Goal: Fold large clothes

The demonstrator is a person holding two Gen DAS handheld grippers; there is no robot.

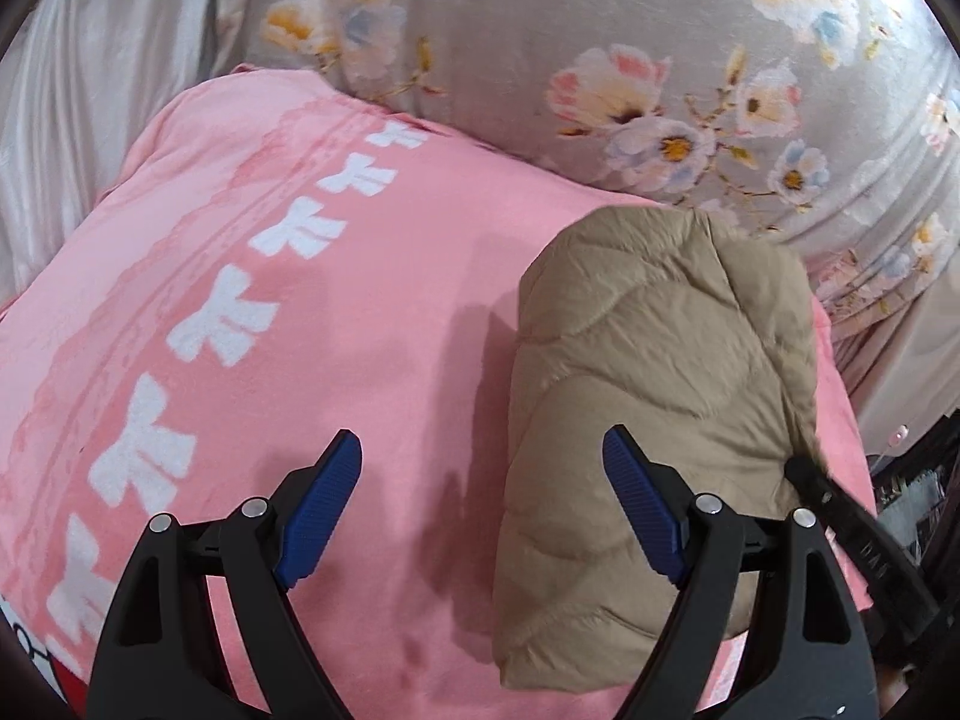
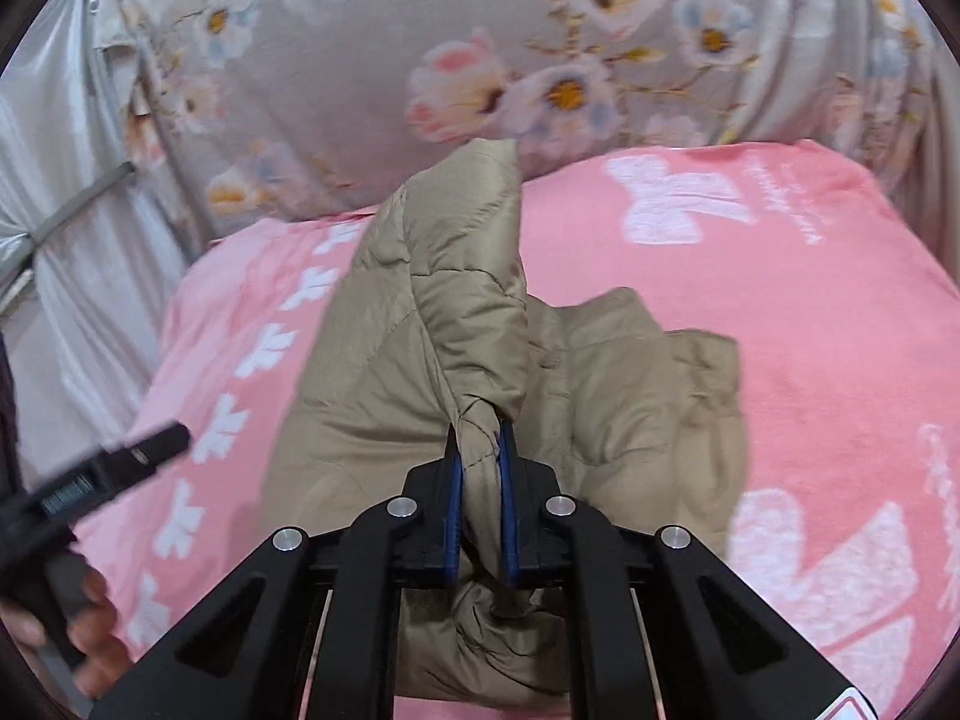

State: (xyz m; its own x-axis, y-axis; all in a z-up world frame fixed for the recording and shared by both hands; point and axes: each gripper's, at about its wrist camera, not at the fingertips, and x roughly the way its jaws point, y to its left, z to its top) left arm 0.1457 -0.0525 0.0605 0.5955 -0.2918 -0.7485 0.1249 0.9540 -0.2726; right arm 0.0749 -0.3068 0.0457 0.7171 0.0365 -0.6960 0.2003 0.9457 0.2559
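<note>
A tan quilted puffer jacket (image 1: 654, 360) lies in a folded bundle on a pink blanket (image 1: 372, 276) with white bow prints. My left gripper (image 1: 483, 483) is open and empty above the blanket, its right finger over the jacket's near left edge. My right gripper (image 2: 480, 456) is shut on a bunched fold of the jacket (image 2: 444, 312) and lifts it, so a tall ridge of fabric stands up from the bundle. The right gripper's black arm (image 1: 852, 534) shows at the jacket's right edge in the left wrist view. The left gripper (image 2: 120, 468) shows at the left in the right wrist view.
A grey floral quilt (image 1: 600, 60) lies piled behind the pink blanket (image 2: 810, 312). Pale satin fabric (image 1: 90, 90) hangs at the far left. Dark clutter (image 1: 924, 480) sits past the blanket's right edge. A hand (image 2: 84, 630) holds the left gripper's handle.
</note>
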